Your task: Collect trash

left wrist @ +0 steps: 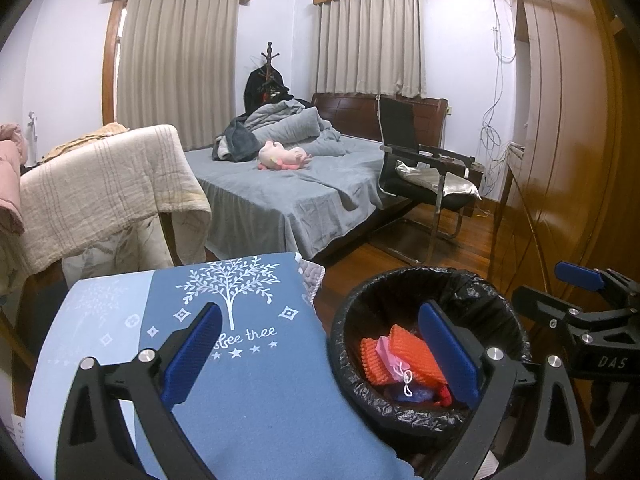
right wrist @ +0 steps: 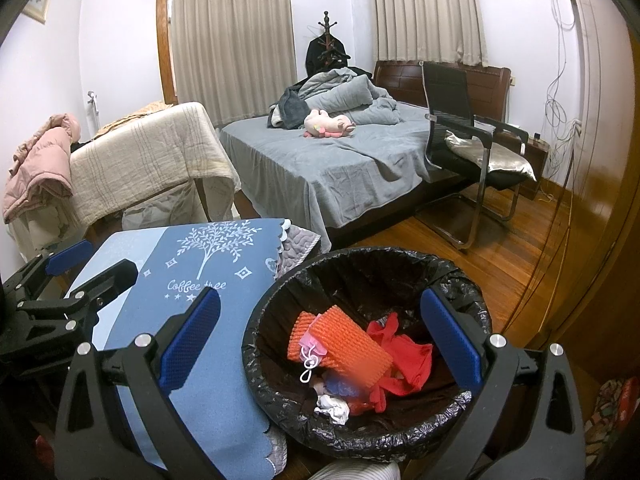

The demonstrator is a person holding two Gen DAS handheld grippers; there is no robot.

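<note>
- The left gripper (left wrist: 320, 356) hangs over the blue cloth (left wrist: 256, 380) on the near left; its fingers are spread wide and hold nothing; one finger is over the cloth and the other is over the bin.
- The cloth looks bare from here, so the next bit of trash must be found first; look slowly before reaching.
- The bin (right wrist: 276, 292) with its black bag sits just right of the cloth; the trash is in it: an orange net sleeve (right wrist: 344, 340), a red bag (right wrist: 408, 356), a white crumpled bit (right wrist: 332, 404); there may be more below, but it is dark there.
- The right gripper (right wrist: 320, 344) hangs over the bin with fingers spread wide and nothing between them.
- To do well: keep the fingers open until they are on both sides of a piece; pinch softly; let go only right over the bin; do not snag the black bag.
</note>
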